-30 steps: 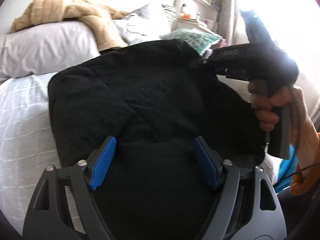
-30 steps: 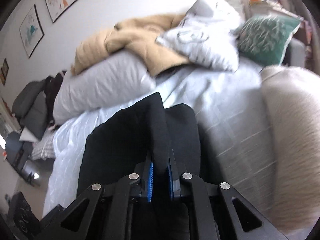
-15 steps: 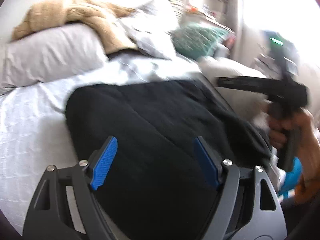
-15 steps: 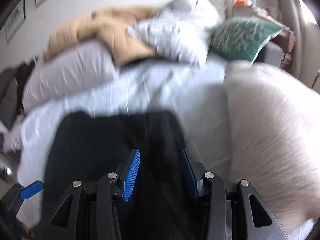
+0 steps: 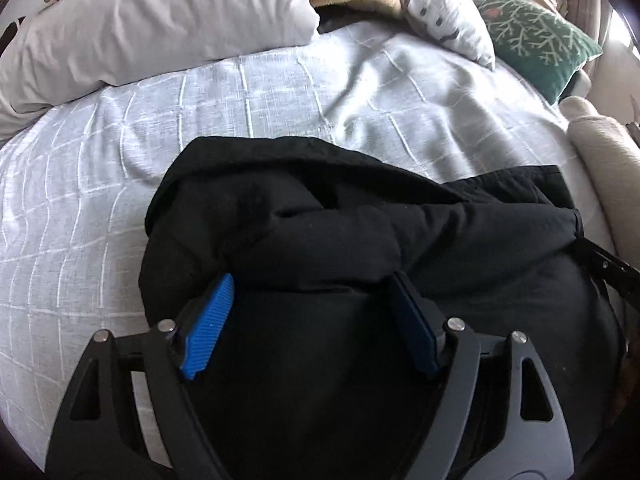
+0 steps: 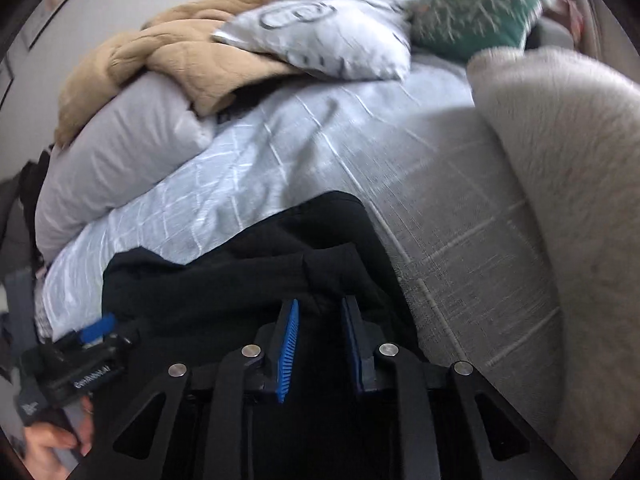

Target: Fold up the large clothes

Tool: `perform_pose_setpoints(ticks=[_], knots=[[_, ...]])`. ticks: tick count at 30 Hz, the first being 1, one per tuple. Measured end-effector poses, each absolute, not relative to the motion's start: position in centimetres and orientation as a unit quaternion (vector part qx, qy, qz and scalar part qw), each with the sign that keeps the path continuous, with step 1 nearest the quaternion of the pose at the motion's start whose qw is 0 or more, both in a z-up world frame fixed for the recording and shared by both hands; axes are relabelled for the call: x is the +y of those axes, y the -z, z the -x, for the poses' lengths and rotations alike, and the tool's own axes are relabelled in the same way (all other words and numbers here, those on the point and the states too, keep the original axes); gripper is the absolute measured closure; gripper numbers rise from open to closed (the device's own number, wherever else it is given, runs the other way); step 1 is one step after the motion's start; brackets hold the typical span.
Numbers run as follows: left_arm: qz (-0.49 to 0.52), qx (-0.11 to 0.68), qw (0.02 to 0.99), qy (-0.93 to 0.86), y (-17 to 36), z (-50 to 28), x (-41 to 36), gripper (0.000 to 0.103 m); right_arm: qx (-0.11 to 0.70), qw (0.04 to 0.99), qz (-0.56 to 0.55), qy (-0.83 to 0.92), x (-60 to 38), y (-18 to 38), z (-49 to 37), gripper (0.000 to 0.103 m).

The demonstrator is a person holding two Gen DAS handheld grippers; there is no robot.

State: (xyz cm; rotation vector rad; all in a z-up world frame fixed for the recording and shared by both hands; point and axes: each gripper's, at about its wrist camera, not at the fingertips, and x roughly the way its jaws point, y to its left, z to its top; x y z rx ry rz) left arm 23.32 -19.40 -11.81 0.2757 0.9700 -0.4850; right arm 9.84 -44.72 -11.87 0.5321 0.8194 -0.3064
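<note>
a wide stretch of grey checked bedspread [image 5: 280, 92] lies bare across the middle of the left wrist frame, between the black garment [image 5: 360, 240] below and a large white pillow [image 5: 160, 16] at upper left. a patterned pillow [image 5: 444, 12] and a green cushion [image 5: 536, 40] crowd the upper right. a cream fuzzy blanket [image 6: 560, 180] walls off the right edge.

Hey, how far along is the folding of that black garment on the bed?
Done: the black garment lies doubled over on the bedspread, a thick fold across its middle. In hand: the left tongs are open over that fold, and the right tongs straddle a bunched ridge of cloth, part open, not visibly pinching. Left: the bundle looks lumpy with uneven edges, so it probably needs another fold and smoothing.
</note>
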Motion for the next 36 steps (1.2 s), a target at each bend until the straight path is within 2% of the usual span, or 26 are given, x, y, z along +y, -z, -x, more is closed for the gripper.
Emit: perform_pose_setpoints(ticks=[5,8,12,17,22,26,29,32,35,36], knots=[[-0.136,0.448,0.854,0.228,11.2,-22.5,-19.2,0.022,0.397,0.871,-0.246,0.151,-44.5,12.3,-10.1,0.081],[-0.131,0.423,0.867,0.231,9.2,-20.4,-18.3,0.025,0.396,0.879,-0.226,0.138,-43.7,10.6,-9.2,0.078],[-0.091,0.404,0.861,0.294,5.7,-15.0,-16.8,0.025,0.416,0.887,-0.18,0.089,-42.3,7.5,-6.5,0.075],[-0.118,0.367,0.847,0.365,3.2,-6.9,-16.1,0.025,0.439,0.877,-0.177,0.085,-41.3,4.8,-1.2,0.074],[-0.179,0.369,0.819,0.401,5.7,-0.9,-16.2,0.03,0.452,0.864,-0.214,0.065,-40.5,5.9,2.9,0.074],[-0.204,0.341,0.836,0.377,8.7,1.0,-15.9,0.03,0.466,0.856,-0.213,0.074,-39.8,7.5,4.0,0.074],[-0.29,0.29,0.842,0.351,10.9,3.5,-17.5,0.03,0.499,0.84,-0.192,0.09,-39.5,9.5,3.4,0.074],[-0.24,0.312,0.849,0.351,9.3,2.7,-16.9,0.028,0.497,0.846,-0.167,0.1,-39.0,9.8,3.3,0.073],[-0.168,0.354,0.849,0.355,7.3,1.1,-15.0,0.018,0.473,0.857,-0.184,0.088,-39.3,8.6,4.0,0.062],[-0.137,0.375,0.849,0.347,6.6,0.5,-14.1,0.018,0.47,0.859,-0.184,0.088,-39.2,8.1,4.2,0.057]])
